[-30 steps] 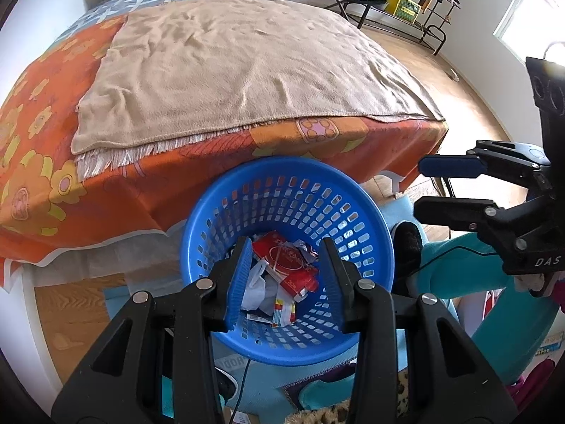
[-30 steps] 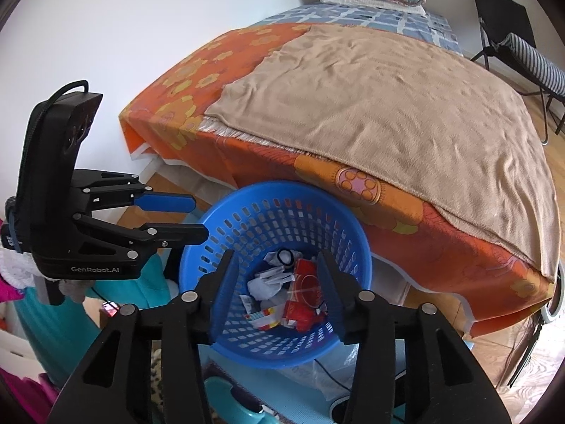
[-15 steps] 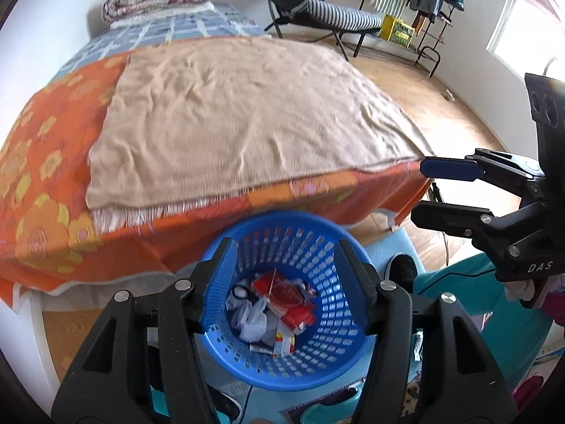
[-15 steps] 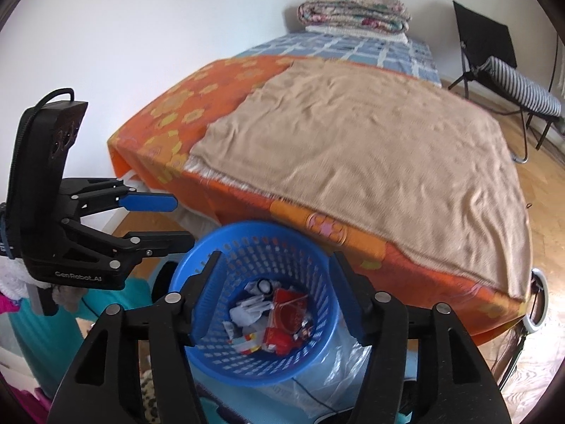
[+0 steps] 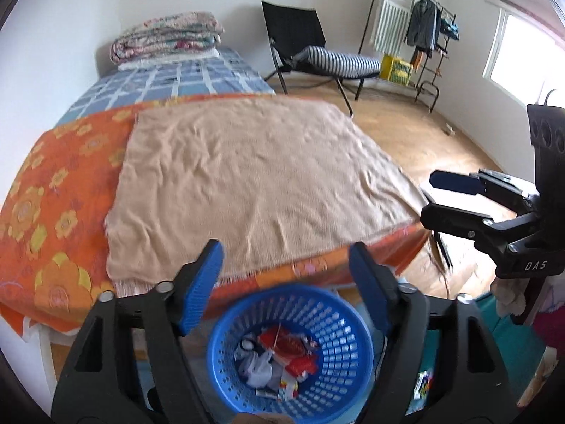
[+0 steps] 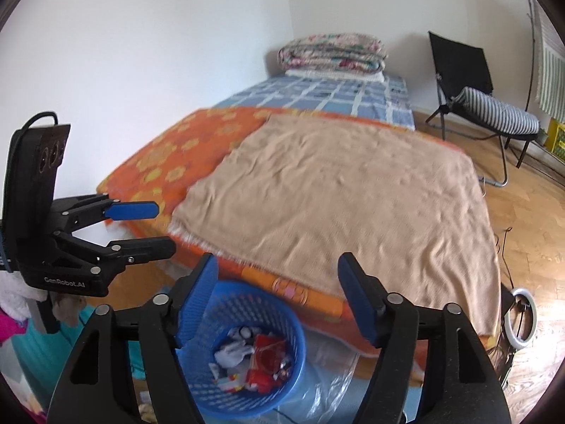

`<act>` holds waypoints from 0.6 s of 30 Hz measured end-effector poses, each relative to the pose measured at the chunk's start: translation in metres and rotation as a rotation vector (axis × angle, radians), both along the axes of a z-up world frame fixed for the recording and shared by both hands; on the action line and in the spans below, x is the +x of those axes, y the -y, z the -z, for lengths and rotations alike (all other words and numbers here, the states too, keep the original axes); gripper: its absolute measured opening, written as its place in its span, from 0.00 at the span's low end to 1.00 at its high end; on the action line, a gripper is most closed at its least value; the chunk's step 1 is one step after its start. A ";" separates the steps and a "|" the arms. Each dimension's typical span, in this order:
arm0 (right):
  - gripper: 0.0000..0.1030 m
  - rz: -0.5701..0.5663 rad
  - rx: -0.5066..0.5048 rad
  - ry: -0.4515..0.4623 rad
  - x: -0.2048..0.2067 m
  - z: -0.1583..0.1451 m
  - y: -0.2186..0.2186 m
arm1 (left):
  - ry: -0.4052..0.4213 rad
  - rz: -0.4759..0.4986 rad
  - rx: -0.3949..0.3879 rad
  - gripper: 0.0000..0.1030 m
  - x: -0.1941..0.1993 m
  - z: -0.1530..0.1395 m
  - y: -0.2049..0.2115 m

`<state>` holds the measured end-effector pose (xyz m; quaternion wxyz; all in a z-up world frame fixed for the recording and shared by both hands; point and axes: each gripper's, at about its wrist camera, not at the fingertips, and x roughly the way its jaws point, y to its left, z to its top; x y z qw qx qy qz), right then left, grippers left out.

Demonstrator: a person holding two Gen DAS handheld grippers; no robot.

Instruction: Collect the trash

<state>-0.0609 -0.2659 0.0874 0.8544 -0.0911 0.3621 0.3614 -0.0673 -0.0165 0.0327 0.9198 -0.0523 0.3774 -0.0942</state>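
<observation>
Currently both tools are spread wide and hold nothing: left tool [image 5: 286, 289] and right tool [image 6: 279, 296] each hover above the blue basket [image 5: 356, 357], which sits on the floor at 6 o'clock in both wrist views, just in front of the bed's foot edge. Trash [image 5: 279, 353] is already in the basket: crumpled white paper or plastic, red wrappers, small packets. Judgement: all light, soft, crinkly; films will likely slip, so pinch at a crumpled fold, not a flat face. If the basket itself needs moving, take the rim; the perforated plastic wall looks thin and will probably flex. The bed [image 5: 53, 212] fills 12 o'clock, with an orange flowered cover, a tan blanket [image 5: 247, 183] spread over it and folded quilts [image 5: 166, 40] at the far end; I see no loose trash on it. A black chair [image 5: 300, 35] with striped cushion stands at 1 o'clock, a clothes rack [image 5: 420, 24] at 2 o'clock, a window beyond. Wood floor [image 6: 529, 233]; a clear plastic sheet [image 6: 328, 385] lies beside the basket in the right view. Collection looks mostly done.
</observation>
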 end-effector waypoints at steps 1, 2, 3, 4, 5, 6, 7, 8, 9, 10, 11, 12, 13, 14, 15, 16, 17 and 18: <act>0.69 0.007 0.011 0.007 0.004 -0.003 0.001 | 0.012 -0.005 -0.007 0.81 0.002 -0.004 -0.001; 0.69 0.013 0.020 0.013 0.007 -0.006 0.001 | 0.024 -0.012 -0.013 0.81 0.004 -0.007 -0.003; 0.70 0.018 0.029 0.019 0.010 -0.008 0.002 | 0.034 -0.020 -0.015 0.81 0.007 -0.010 -0.004; 0.70 0.025 0.038 0.026 0.013 -0.010 0.002 | 0.043 -0.025 -0.015 0.81 0.009 -0.013 -0.005; 0.70 0.030 0.046 0.031 0.015 -0.011 0.002 | 0.054 -0.032 -0.012 0.81 0.010 -0.015 -0.005; 0.70 0.034 0.052 0.035 0.018 -0.012 0.002 | 0.068 -0.040 -0.007 0.81 0.012 -0.018 -0.006; 0.71 0.038 0.055 0.039 0.021 -0.012 0.003 | 0.076 -0.046 -0.004 0.82 0.012 -0.020 -0.006; 0.72 0.045 0.058 0.044 0.023 -0.012 0.003 | 0.085 -0.053 0.000 0.86 0.013 -0.021 -0.006; 0.74 0.051 0.063 0.045 0.025 -0.012 0.004 | 0.094 -0.060 0.008 0.88 0.015 -0.023 -0.006; 0.75 0.055 0.067 0.044 0.028 -0.012 0.005 | 0.099 -0.065 0.014 0.93 0.016 -0.023 -0.006; 0.75 0.061 0.073 0.043 0.031 -0.012 0.006 | 0.111 -0.074 0.023 0.95 0.017 -0.024 -0.006; 0.75 0.069 0.082 0.039 0.034 -0.012 0.007 | 0.117 -0.079 0.029 0.95 0.017 -0.025 -0.006; 0.75 0.073 0.087 0.037 0.036 -0.011 0.009 | 0.121 -0.081 0.032 0.95 0.018 -0.025 -0.007; 0.75 0.079 0.091 0.037 0.038 -0.011 0.010 | 0.125 -0.084 0.032 0.95 0.019 -0.025 -0.007; 0.75 0.086 0.094 0.040 0.039 -0.011 0.011 | 0.128 -0.090 0.027 0.95 0.020 -0.025 -0.008; 0.75 0.094 0.096 0.044 0.040 -0.010 0.012 | 0.125 -0.095 0.019 0.96 0.021 -0.025 -0.009; 0.75 0.098 0.097 0.045 0.040 -0.009 0.013 | 0.122 -0.098 0.017 0.98 0.022 -0.024 -0.010; 0.76 0.100 0.100 0.040 0.041 -0.009 0.014 | 0.118 -0.104 0.020 0.99 0.023 -0.023 -0.010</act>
